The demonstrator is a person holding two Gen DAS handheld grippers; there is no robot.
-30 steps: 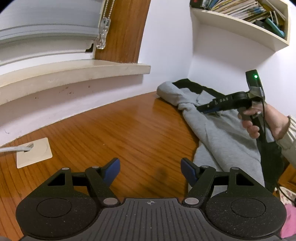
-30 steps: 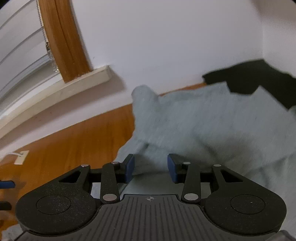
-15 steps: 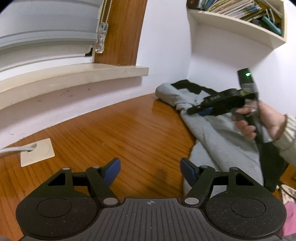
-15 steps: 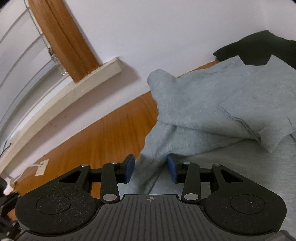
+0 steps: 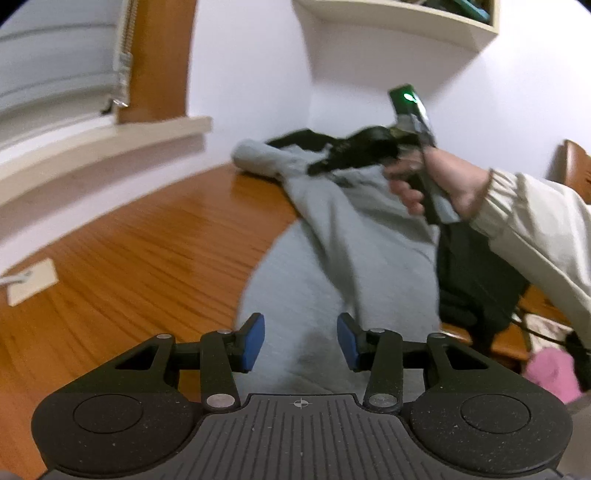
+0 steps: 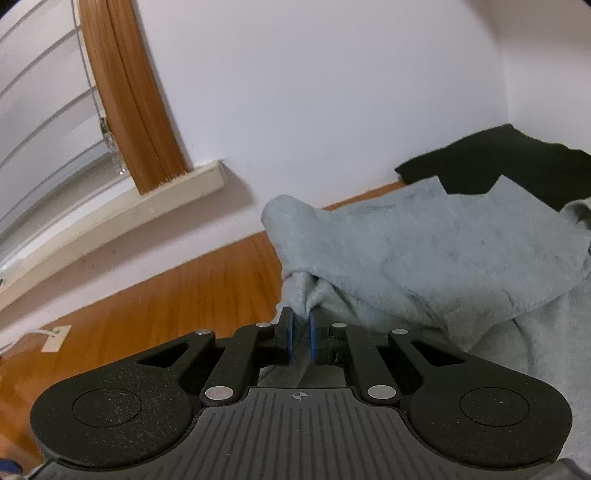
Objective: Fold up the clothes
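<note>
A grey sweatshirt (image 5: 332, 236) lies crumpled on the wooden surface (image 5: 147, 251), running from the far wall corner toward me. My left gripper (image 5: 301, 339) hovers over its near end. The jaws are closing, grey cloth lies under the gap, and the blue pads (image 5: 255, 339) do not press on it. My right gripper (image 6: 301, 334) is closing and pinches a raised fold of the grey sweatshirt (image 6: 424, 258) between its pads. In the left wrist view the right gripper (image 5: 325, 166) sits over the far part of the garment, held by a hand (image 5: 443, 177).
A black garment (image 6: 498, 162) lies behind the grey one against the wall, and more black cloth (image 5: 476, 280) hangs at the right. A white socket plate (image 5: 31, 286) with a cable sits at left. A window sill (image 5: 103, 147), a wall shelf (image 5: 399, 18) and something pink (image 5: 550, 373) border the area.
My left gripper has moved right from bare wood to above the grey sweatshirt, and its jaws have narrowed. My right gripper has closed from open onto a fold of the grey cloth.
</note>
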